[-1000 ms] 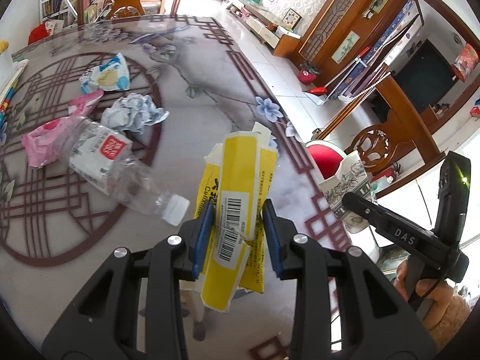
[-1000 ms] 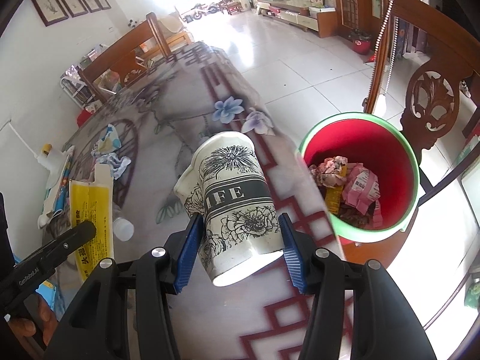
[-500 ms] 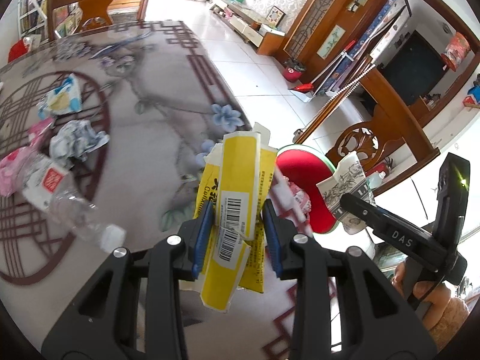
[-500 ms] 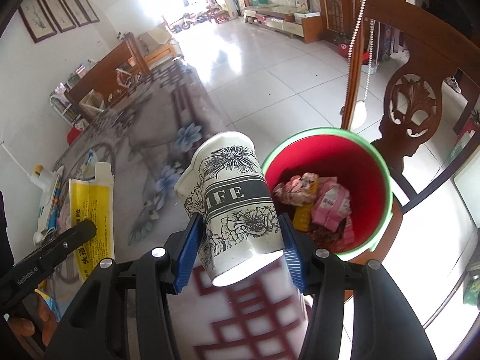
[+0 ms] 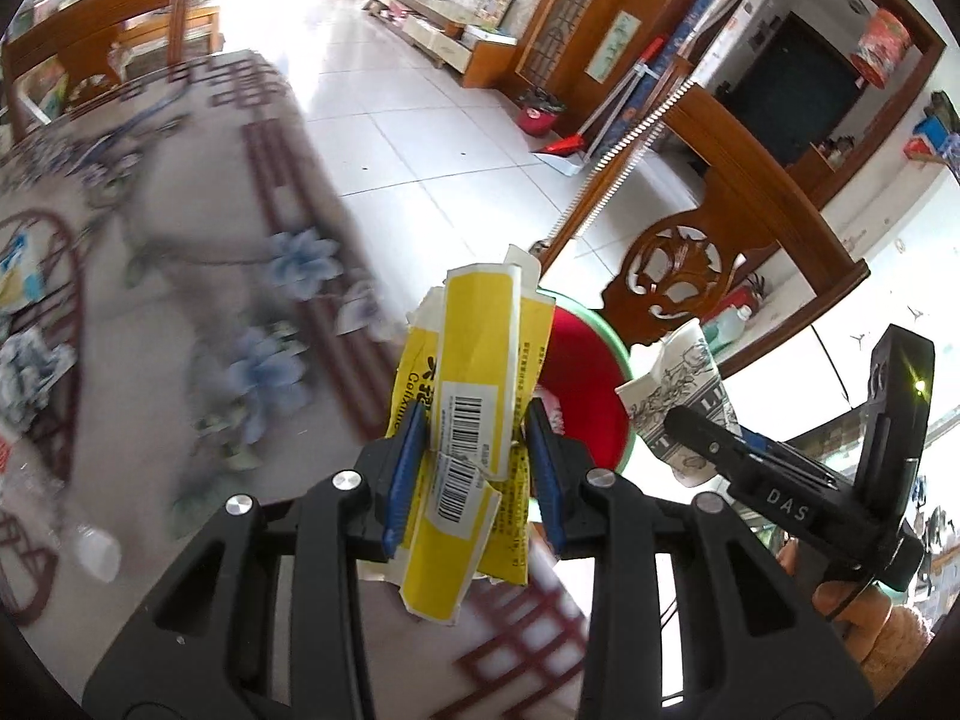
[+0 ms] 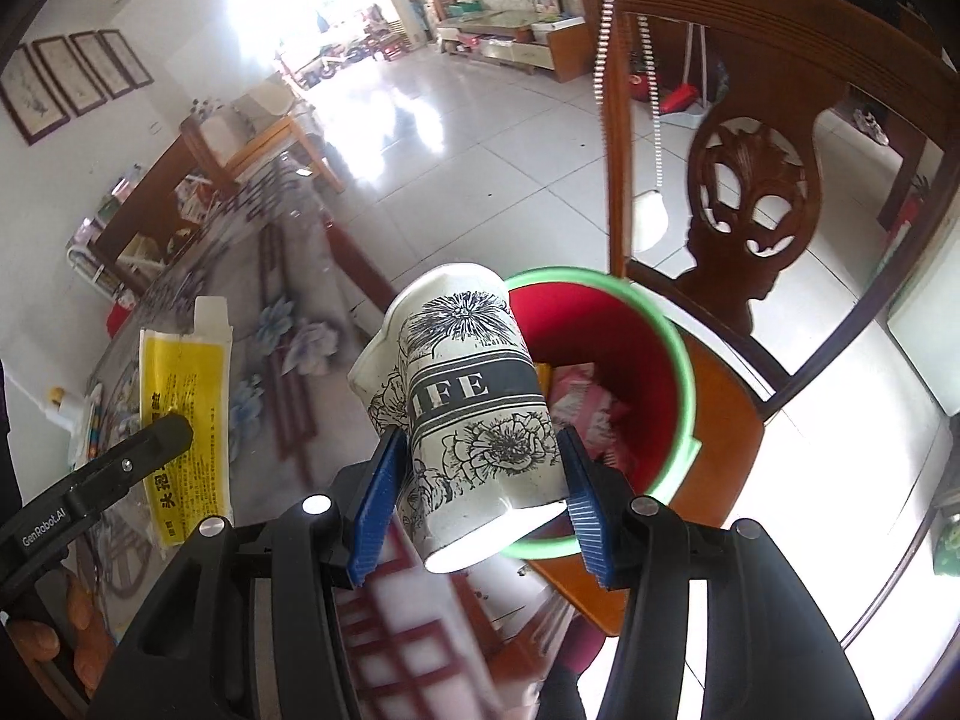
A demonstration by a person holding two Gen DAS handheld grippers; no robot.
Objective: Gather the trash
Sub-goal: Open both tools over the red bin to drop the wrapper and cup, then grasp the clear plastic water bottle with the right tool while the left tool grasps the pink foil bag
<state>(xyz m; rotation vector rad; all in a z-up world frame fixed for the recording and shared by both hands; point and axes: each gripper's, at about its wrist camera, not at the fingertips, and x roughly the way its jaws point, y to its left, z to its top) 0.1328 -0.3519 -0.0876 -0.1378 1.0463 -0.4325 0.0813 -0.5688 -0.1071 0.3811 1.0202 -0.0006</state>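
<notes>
The left hand-held gripper (image 5: 477, 468) is clamped on a yellow wrapper (image 5: 474, 420), its blue pads pressing the packet from both sides. The wrapper is crumpled and folded lengthwise, bright yellow with a white torn edge at the top, two white barcode labels on the face turned to the camera, and small black print running down its sides. In the right wrist view the same wrapper (image 6: 183, 414) shows a flat yellow face with black characters and a white flap at its top end. It is held in the air above the edge of the desk (image 5: 180, 360), whose cloth carries blue flowers and dark red lattice lines.

The right hand-held gripper (image 6: 480, 486) is closed around a paper cup (image 6: 474, 408), gripping it near its rim with the base pointing away. The cup is white with black line-drawn flowers and a dark band bearing the letters "IFE"; its wall is dented on the left side. It hangs over the near rim of a red bucket (image 6: 606, 324) with a green lip, which sits on the seat of a carved wooden chair (image 6: 750, 204). Pink and yellow wrappers (image 6: 585, 408) lie inside the bucket.
</notes>
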